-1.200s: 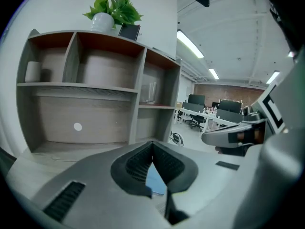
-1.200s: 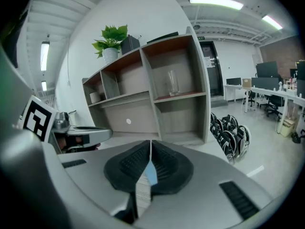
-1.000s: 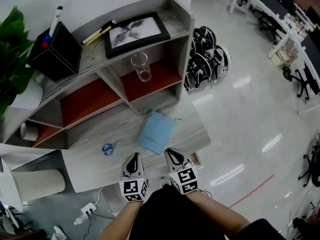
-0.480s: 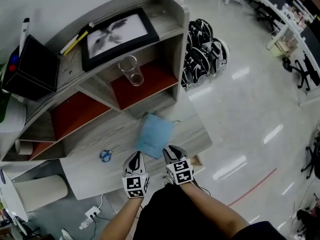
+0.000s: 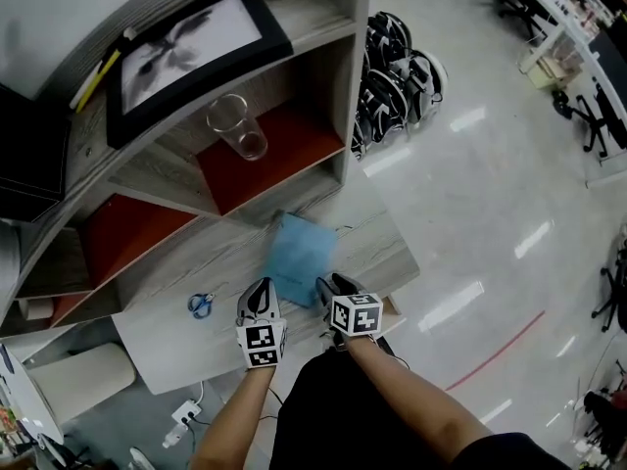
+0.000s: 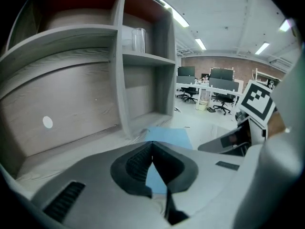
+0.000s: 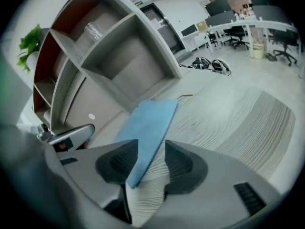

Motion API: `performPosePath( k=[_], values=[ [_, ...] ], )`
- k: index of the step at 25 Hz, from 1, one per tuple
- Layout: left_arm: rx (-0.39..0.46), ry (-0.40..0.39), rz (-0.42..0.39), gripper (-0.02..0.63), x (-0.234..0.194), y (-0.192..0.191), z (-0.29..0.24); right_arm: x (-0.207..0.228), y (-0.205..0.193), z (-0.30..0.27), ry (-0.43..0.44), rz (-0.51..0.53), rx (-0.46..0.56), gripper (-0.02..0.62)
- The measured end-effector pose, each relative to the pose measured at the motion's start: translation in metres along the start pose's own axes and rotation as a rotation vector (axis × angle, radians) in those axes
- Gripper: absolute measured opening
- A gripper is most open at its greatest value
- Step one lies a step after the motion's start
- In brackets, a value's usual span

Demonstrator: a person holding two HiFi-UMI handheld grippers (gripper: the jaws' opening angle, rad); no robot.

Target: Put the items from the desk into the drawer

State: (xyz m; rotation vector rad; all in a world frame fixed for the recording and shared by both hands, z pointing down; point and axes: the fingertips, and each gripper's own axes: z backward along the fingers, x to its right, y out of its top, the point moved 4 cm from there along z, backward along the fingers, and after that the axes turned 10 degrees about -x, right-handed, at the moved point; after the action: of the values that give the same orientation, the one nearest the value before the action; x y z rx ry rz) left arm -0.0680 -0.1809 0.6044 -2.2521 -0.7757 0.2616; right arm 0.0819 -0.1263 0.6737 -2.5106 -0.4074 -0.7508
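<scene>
A thin blue notebook (image 5: 299,256) lies flat on the grey wooden desk (image 5: 387,248), just in front of the shelf unit. My right gripper (image 5: 327,286) is open at the notebook's near edge. In the right gripper view the notebook's near corner (image 7: 143,142) lies between the jaws (image 7: 151,149), with bare desk showing beside it. My left gripper (image 5: 261,290) is shut and empty, just left of the notebook. In the left gripper view its tips (image 6: 152,146) meet, with the notebook (image 6: 167,137) ahead. Blue-handled scissors (image 5: 201,305) lie on the desk to the left.
The shelf unit (image 5: 338,86) rises behind the desk with a clear glass (image 5: 235,125) in a red-backed bay, and a framed picture (image 5: 191,42) and pencils (image 5: 98,65) on top. Black-and-white headsets (image 5: 397,71) lie on the floor at right. A power strip (image 5: 181,414) lies below.
Both grippers have moved forward over the desk. The right one now has the notebook's near edge between its jaws. The head view has shifted closer to the shelf.
</scene>
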Motion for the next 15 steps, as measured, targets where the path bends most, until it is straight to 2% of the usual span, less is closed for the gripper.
performPosePath(
  k=[3,6,10,15],
  values=[
    [-0.020,-0.013,0.008,0.014,-0.008,-0.005,-0.012,0.001,0.001,-0.009,0.014,-0.071,-0.002,0.175],
    [-0.054,-0.014,-0.017,0.014,-0.014,-0.011,-0.024,0.005,0.000,-0.016,0.030,-0.134,-0.008,0.176],
    [-0.145,-0.024,-0.089,0.014,-0.016,-0.020,-0.042,0.009,0.001,-0.018,0.042,-0.174,0.000,0.178],
    [-0.255,-0.035,-0.129,0.014,-0.016,-0.035,-0.064,0.007,0.009,-0.024,0.054,-0.204,0.006,0.178]
  ],
)
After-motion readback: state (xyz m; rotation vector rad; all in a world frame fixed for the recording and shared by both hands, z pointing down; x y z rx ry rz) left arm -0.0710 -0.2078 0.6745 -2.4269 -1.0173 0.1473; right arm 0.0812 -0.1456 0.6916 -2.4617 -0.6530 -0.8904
